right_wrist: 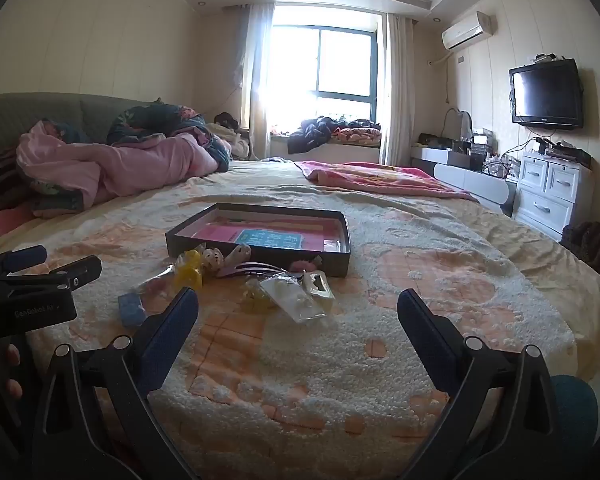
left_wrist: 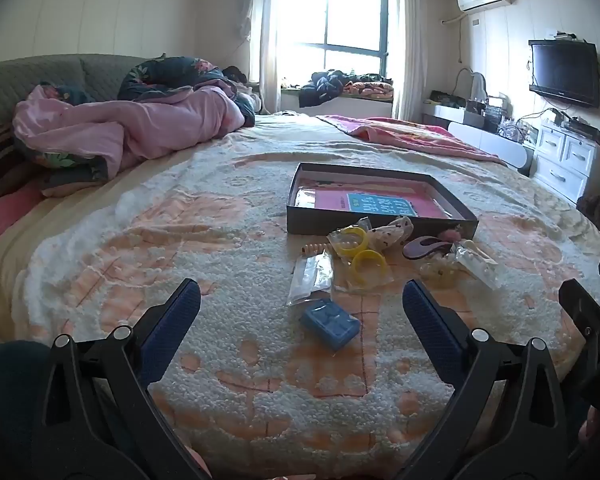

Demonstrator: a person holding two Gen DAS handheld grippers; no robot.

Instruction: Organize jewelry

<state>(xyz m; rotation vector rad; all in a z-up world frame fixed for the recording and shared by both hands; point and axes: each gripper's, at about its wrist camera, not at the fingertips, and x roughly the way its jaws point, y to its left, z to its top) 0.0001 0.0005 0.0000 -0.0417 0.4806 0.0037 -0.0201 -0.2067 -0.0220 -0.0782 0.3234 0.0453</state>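
Observation:
A shallow dark box (left_wrist: 380, 222) (right_wrist: 260, 256) with a pink and blue lining lies on the bed. In front of it sits a heap of jewelry and hair pieces: yellow bangles (left_wrist: 364, 256) (right_wrist: 190, 268) in clear bags, a purple hair clip (left_wrist: 424, 248) (right_wrist: 244, 270), a clear bag with a white strip (left_wrist: 310, 276), a bag of pale beads (left_wrist: 476, 262) (right_wrist: 296, 296) and a small blue case (left_wrist: 330, 324) (right_wrist: 130, 310). My left gripper (left_wrist: 300, 304) stands open just short of the blue case. My right gripper (right_wrist: 298, 306) stands open near the bead bag. Neither holds anything.
The bed carries a nubby cream and peach cover (left_wrist: 220, 240). Rumpled pink bedding (left_wrist: 120, 132) lies at the far left, a pink blanket (left_wrist: 400, 132) at the far right. White drawers (right_wrist: 548, 196) and a wall television (right_wrist: 546, 94) stand right of the bed.

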